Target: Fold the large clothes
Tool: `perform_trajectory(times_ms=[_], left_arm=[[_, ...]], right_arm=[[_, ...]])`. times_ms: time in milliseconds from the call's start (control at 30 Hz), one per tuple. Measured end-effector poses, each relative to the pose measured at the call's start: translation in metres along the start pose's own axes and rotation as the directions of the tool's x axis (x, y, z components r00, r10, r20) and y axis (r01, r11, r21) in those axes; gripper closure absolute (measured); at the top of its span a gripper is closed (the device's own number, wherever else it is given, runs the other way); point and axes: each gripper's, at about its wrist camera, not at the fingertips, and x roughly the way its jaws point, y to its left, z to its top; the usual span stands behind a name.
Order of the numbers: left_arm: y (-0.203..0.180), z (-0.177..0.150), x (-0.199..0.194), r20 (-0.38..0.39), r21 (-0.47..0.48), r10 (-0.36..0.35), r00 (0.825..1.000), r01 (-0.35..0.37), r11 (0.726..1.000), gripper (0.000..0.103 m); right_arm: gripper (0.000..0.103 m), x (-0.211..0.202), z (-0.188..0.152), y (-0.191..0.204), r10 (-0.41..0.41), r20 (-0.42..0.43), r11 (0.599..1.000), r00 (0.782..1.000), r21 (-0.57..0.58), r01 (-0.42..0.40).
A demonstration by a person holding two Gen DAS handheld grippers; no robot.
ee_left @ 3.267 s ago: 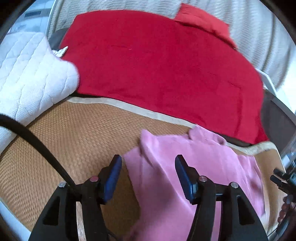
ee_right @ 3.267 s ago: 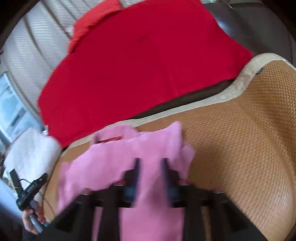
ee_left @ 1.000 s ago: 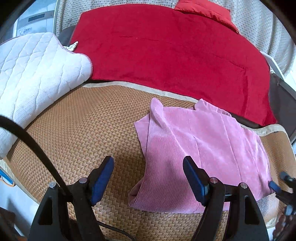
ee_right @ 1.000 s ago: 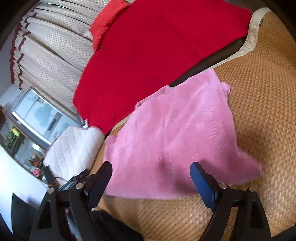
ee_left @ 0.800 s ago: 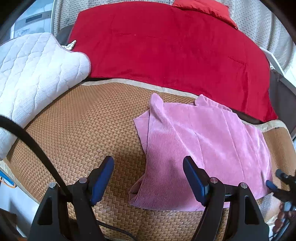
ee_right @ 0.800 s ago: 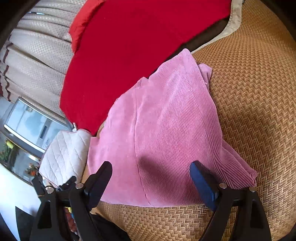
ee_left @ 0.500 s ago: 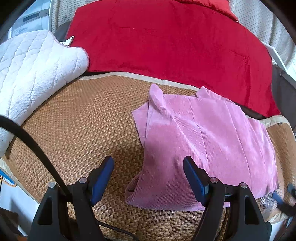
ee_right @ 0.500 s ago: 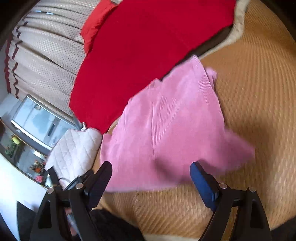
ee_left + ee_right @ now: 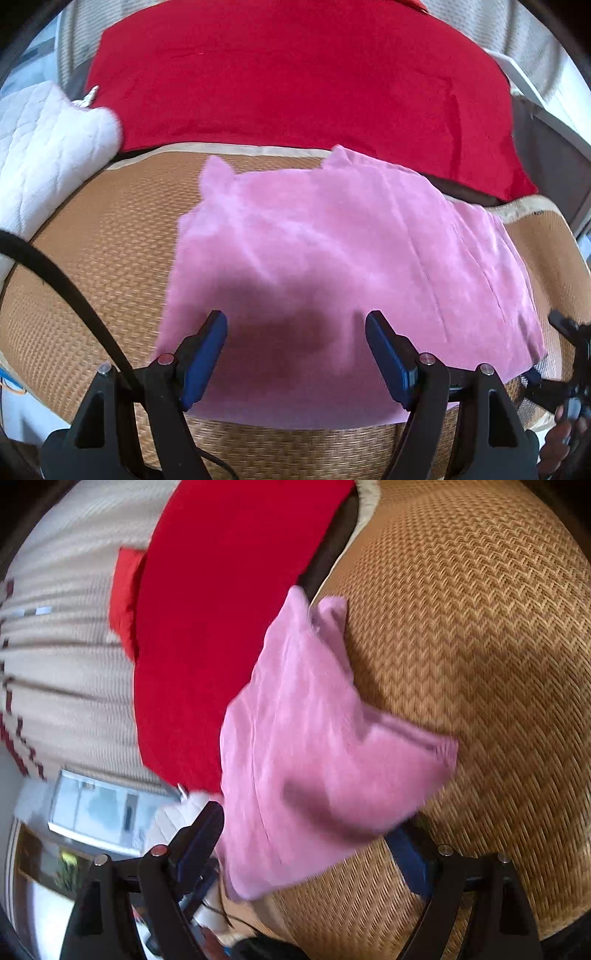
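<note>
A pink corduroy garment (image 9: 332,258) lies folded and flat on a woven straw mat (image 9: 103,258). My left gripper (image 9: 295,347) hangs open just above the garment's near edge, blue pads apart, with cloth beneath them but nothing pinched. In the right wrist view the same garment (image 9: 314,757) lies on the mat (image 9: 480,646) with one corner sticking out to the right. My right gripper (image 9: 306,834) straddles the garment's near end, and its jaws are closing. The cloth lies between the pads, which do not press on it. One pad (image 9: 406,845) is partly hidden by the cloth.
A red blanket (image 9: 295,81) covers the sofa behind the mat, with a red cushion (image 9: 125,602) beyond it. A white quilted pad (image 9: 48,147) lies at the mat's left end. Beige curtains (image 9: 66,664) hang behind. A hand (image 9: 557,439) shows at the lower right.
My left gripper has moved right and closer, from over bare mat to over the garment's near edge. My right gripper has rolled and dropped, so the garment's end now sits between its jaws.
</note>
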Motion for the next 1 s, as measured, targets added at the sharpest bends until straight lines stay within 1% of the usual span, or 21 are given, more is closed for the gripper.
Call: perform_trajectory(times_ms=[33,67,100,133,233,267,333,367,400,433,467,500,567,633,700,767,800,833,933,967,1000], left_arm=[[-0.005,0.000,0.002,-0.003,0.013,0.004,1.000,-0.004,1.000,0.025],[-0.009,0.000,0.003,-0.005,0.021,0.007,1.000,-0.007,1.000,0.025],[-0.012,0.001,0.003,-0.007,0.029,0.010,1.000,-0.010,1.000,0.025],[-0.013,0.003,0.003,-0.004,0.035,0.010,1.000,-0.009,0.999,0.025],[-0.014,0.006,-0.006,0.055,0.033,0.005,0.998,-0.007,0.999,0.024],[-0.016,0.007,-0.006,0.067,0.034,0.013,0.998,-0.015,0.999,0.020],[-0.021,0.007,0.006,0.041,0.050,0.036,0.999,-0.038,0.998,0.018],[-0.023,0.007,0.013,0.018,0.060,0.042,0.999,-0.043,0.997,0.018],[-0.025,0.004,0.021,-0.003,0.073,0.053,0.999,-0.052,0.996,0.018],[-0.026,0.001,0.027,-0.015,0.085,0.060,0.998,-0.058,0.995,0.018],[-0.026,-0.001,0.030,-0.014,0.093,0.061,0.998,-0.060,0.994,0.018],[-0.027,-0.003,0.031,-0.001,0.099,0.063,0.998,-0.062,0.993,0.017],[-0.027,-0.005,0.033,0.007,0.110,0.068,0.998,-0.068,0.992,0.016],[-0.026,-0.006,0.034,0.008,0.110,0.064,0.998,-0.065,0.992,0.016],[-0.024,-0.008,0.035,0.012,0.108,0.059,0.998,-0.060,0.992,0.016],[-0.023,-0.010,0.034,0.018,0.111,0.058,0.998,-0.060,0.992,0.015],[-0.024,-0.011,0.034,0.020,0.113,0.058,0.998,-0.060,0.992,0.015],[-0.025,-0.011,0.034,0.021,0.114,0.057,0.998,-0.059,0.992,0.015],[-0.024,-0.011,0.036,0.019,0.112,0.054,0.998,-0.056,0.992,0.014],[-0.024,-0.011,0.036,0.018,0.111,0.052,0.998,-0.053,0.992,0.014],[-0.024,-0.011,0.036,0.018,0.110,0.049,0.999,-0.050,0.993,0.014]], right_arm=[[0.026,0.001,0.002,0.003,-0.021,0.007,1.000,1.000,-0.018,0.021],[0.068,0.005,0.004,0.005,-0.061,-0.001,0.997,0.998,-0.049,0.061],[0.091,0.007,0.005,0.005,-0.072,-0.013,0.996,0.997,-0.061,0.071],[0.091,0.006,0.004,0.007,-0.088,-0.013,0.994,0.996,-0.072,0.087],[0.092,-0.006,-0.008,0.041,-0.173,0.066,0.951,0.983,-0.248,0.184],[0.092,-0.006,-0.011,0.045,-0.189,0.076,0.940,0.979,-0.275,0.203],[0.083,0.009,-0.007,0.031,-0.254,0.020,0.932,0.967,-0.261,0.251],[0.076,0.014,-0.003,0.015,-0.225,-0.020,0.954,0.974,-0.207,0.216],[0.063,0.005,0.001,0.005,-0.152,-0.015,0.977,0.988,-0.155,0.148],[0.052,-0.003,0.002,0.001,-0.113,-0.026,0.985,0.993,-0.134,0.108],[0.030,-0.011,0.004,0.002,-0.090,-0.021,0.987,0.996,-0.132,0.086],[0.019,-0.021,0.005,0.004,-0.094,0.007,0.985,0.996,-0.143,0.094],[0.017,-0.037,0.015,0.009,-0.091,0.050,0.980,0.995,-0.173,0.098],[0.017,-0.043,0.031,0.010,-0.059,0.047,0.984,0.997,-0.166,0.066],[0.017,-0.037,0.053,0.014,-0.045,0.015,0.984,0.999,-0.171,0.047],[0.017,-0.014,0.077,0.021,-0.037,-0.030,0.981,0.999,-0.190,0.030],[0.017,0.005,0.092,0.025,-0.037,-0.064,0.981,0.997,-0.191,0.024],[0.017,0.012,0.104,0.017,-0.044,-0.092,0.981,0.995,-0.193,0.026],[0.017,0.055,0.129,0.020,-0.102,-0.170,0.976,0.980,-0.209,0.065],[0.020,0.068,0.131,0.021,-0.120,-0.195,0.973,0.973,-0.215,0.077],[0.037,0.079,0.134,0.024,-0.140,-0.203,0.969,0.969,-0.229,0.092]])
